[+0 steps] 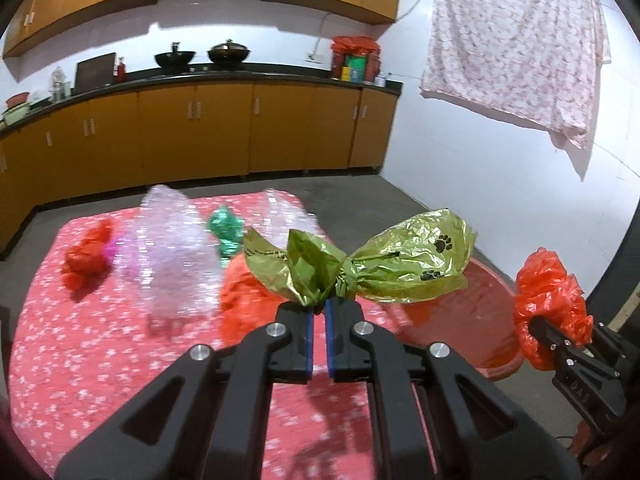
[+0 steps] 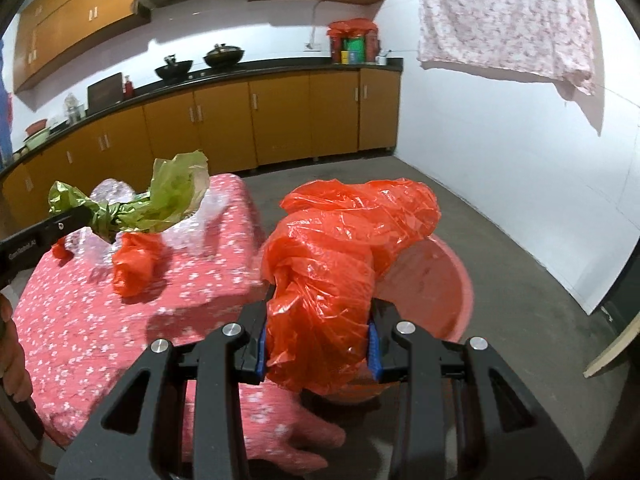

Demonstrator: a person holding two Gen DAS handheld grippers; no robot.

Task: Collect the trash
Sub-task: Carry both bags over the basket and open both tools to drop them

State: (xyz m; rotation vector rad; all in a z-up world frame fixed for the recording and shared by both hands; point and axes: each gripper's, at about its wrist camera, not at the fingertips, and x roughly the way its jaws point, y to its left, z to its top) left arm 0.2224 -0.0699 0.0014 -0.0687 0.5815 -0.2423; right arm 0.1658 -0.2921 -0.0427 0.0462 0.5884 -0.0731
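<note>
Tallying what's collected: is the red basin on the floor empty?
Cannot tell: the red basin shows bare inner wall, but the orange bag hides much of it.

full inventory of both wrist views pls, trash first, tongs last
green bag: 1, olive green with paw prints, held off the table in the left tongs
large orange bag: 1, orange, held in the right tongs above the basin
orange bags on table: 2, orange-red, near middle and far left
bubble wrap: 2 blurred clear clumps, on table
teal wrapper: 1, teal, far side of table
tablecloth: 1, red with white flowers
basin: 1, red, on floor right of table
woks: 2, black, on counter
hanging cloth: 1, pink floral, right wall
left tongs: shut
right tongs: shut
</note>
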